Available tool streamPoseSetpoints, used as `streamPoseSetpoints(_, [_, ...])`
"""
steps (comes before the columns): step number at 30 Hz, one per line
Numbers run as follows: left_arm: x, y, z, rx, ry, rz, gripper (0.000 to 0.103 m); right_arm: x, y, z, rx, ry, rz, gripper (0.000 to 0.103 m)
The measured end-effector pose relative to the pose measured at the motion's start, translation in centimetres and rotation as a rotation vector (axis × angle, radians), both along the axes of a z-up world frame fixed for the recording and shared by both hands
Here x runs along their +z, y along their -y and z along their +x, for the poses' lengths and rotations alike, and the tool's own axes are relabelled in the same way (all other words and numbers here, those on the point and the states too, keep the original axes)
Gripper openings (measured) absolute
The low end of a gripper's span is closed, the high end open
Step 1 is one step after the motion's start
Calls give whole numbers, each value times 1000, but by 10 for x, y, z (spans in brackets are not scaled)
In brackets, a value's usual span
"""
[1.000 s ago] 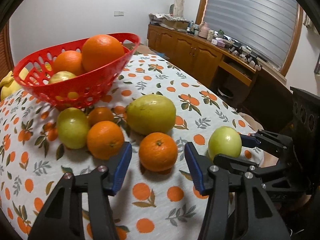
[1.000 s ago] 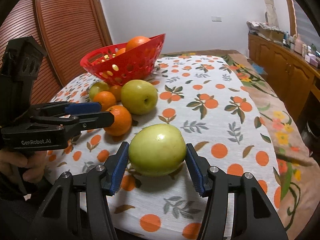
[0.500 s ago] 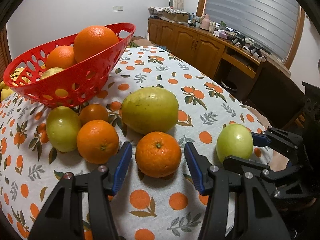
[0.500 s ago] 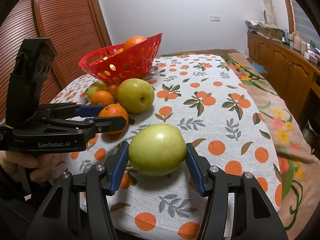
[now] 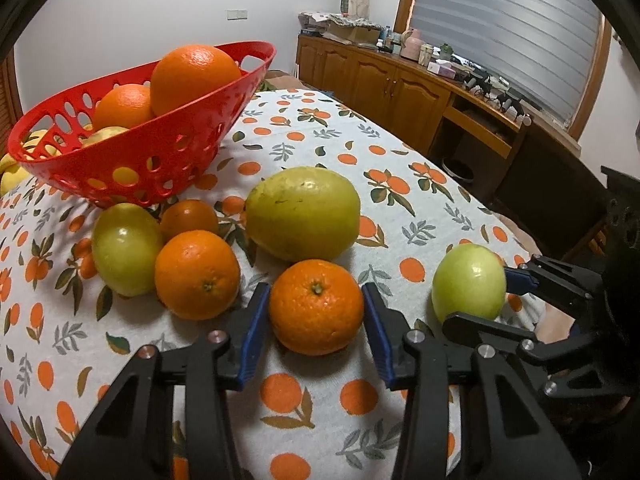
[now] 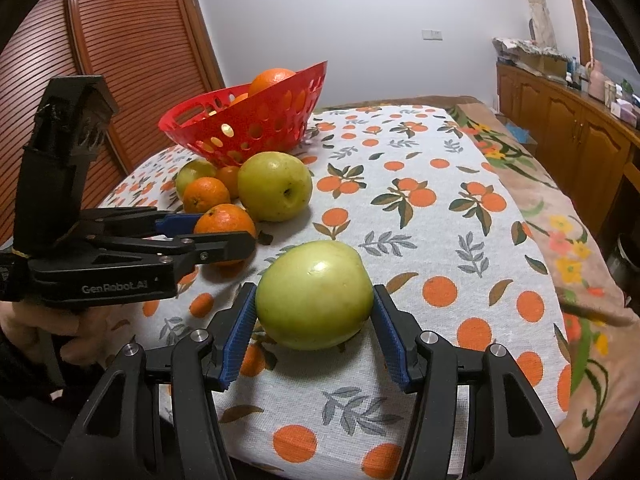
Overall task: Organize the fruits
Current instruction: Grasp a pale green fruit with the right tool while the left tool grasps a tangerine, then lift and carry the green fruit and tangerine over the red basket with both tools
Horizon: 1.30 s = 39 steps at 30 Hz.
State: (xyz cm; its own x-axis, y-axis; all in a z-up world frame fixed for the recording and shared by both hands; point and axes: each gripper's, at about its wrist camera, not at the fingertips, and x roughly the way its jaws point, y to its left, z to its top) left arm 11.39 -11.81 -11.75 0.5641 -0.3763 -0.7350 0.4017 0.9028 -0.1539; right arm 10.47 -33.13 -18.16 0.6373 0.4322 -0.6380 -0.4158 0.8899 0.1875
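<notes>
An orange (image 5: 316, 306) sits on the bench (image 5: 400, 184) between the blue pads of the left hand-held gripper (image 5: 314, 330), which looks clenched on it. A green apple (image 6: 315, 294) lies beside it, right hand-held gripper (image 6: 314, 334) grasping it. Behind, more fruit rests near a red basket (image 5: 132, 160) holding oranges.
</notes>
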Motion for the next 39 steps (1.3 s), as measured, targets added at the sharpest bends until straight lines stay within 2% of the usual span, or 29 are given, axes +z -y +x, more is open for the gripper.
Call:
streamPoseSetpoints(14, [37,-20,-16,29,70,-57,44,7,-2,4,11,12,-10,58])
streamPoseSetpoints(39, [107,-76,-14,149,243,-73,44,83,-37,19,93,169,-14,58])
